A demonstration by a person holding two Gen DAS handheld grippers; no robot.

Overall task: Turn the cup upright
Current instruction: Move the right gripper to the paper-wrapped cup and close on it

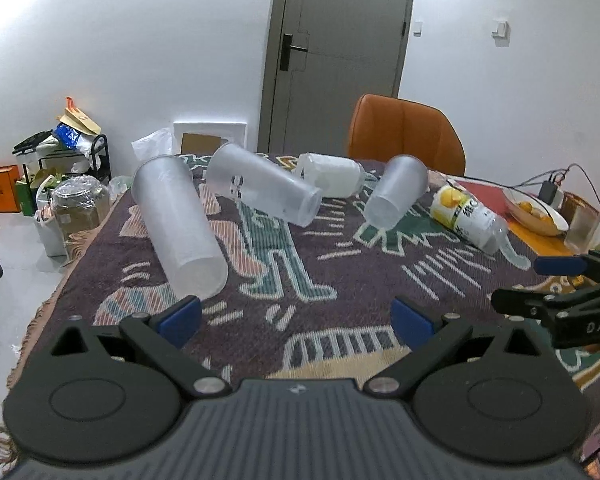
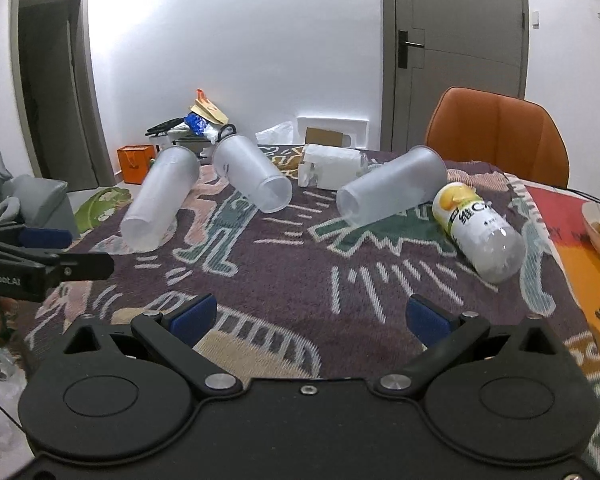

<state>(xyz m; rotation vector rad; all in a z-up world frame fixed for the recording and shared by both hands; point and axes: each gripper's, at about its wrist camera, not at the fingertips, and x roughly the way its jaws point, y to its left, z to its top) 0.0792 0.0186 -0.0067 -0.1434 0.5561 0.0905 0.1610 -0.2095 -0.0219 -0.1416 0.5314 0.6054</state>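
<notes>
On the rug (image 1: 324,264), we are holding both grippers (image 1: 296,316) (image 2: 310,316) wide open and empty; the nearest cup (image 1: 180,224) risks rolling if nudged.

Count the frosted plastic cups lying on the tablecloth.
3, all on their sides: left cup nearest the left tool, middle cup behind it, right cup beside the labelled bottle. Nothing obviously hidden.

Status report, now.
Left gripper and right gripper: jaws open, empty. Three frosted cups on their sides, nearest untouched. Bottle lies alongside.
</notes>
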